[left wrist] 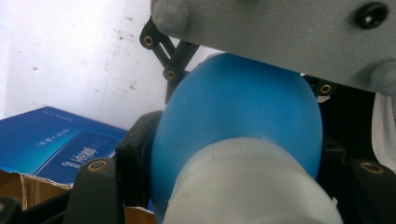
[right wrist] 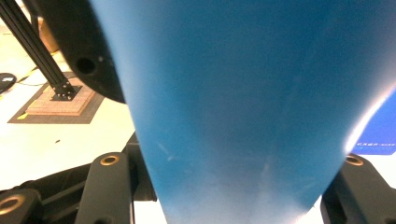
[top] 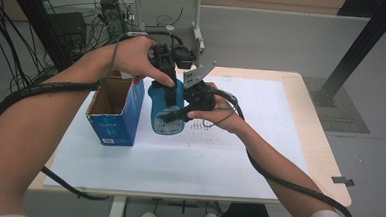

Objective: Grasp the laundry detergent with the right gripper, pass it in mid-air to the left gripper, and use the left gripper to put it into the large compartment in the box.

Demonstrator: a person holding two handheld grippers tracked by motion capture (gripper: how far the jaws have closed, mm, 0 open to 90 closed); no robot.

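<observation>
A blue bottle (top: 163, 118) with a white cap (left wrist: 252, 186) stands on the white sheet next to an open blue cardboard box (top: 111, 118). My left gripper (top: 171, 90) comes down from above and is shut on the bottle's top, its jaws on either side of the shoulder below the cap (left wrist: 233, 154). My right gripper (top: 174, 116) reaches in from the right and is shut on the bottle's body (right wrist: 233, 116), whose blue wall sits between its jaws (right wrist: 233, 191). The right gripper's grey plate (left wrist: 289, 32) hangs just over the bottle in the left gripper view.
The box (left wrist: 60, 144) is open at the top, with brown inner flaps, just left of the bottle. A white paper sheet (top: 238, 156) covers the wooden table. A black frame post (top: 359, 47) stands on a floor mat beyond the right edge. Cables trail off both grippers.
</observation>
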